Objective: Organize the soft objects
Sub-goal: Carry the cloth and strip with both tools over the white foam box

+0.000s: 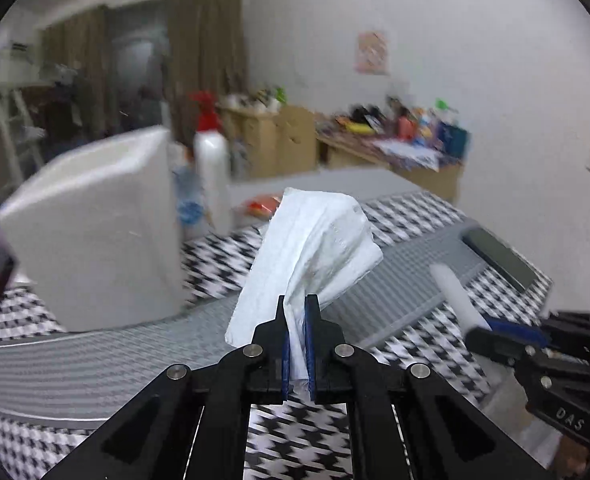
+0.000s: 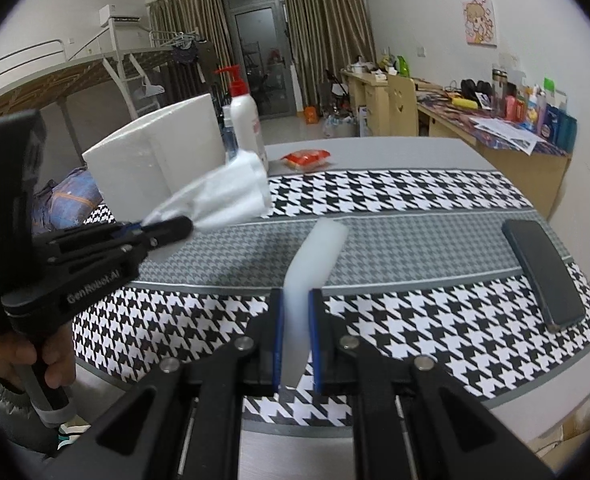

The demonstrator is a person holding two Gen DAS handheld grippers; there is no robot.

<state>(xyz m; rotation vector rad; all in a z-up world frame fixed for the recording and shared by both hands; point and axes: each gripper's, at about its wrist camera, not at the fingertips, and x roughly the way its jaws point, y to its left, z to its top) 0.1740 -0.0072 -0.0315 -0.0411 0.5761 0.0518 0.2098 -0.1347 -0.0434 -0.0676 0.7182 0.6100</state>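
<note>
Left claw [image 1: 296,308] clamped on tissue [image 1: 315,240]: light, limp, tearable; gripped low at bunched end. Right claw [image 2: 296,300] clamped on foam strip [image 2: 315,256]: squashy, bendy, above table [image 2: 395,152].

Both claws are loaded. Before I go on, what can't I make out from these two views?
- White foam box: blurred in the left wrist view; its inside shows in neither view.
- Tissue: its pinched end is hidden between the left claw pads.
- Foam strip: its near end is hidden under the right claw.
- Pump bottle label: too small.
</note>
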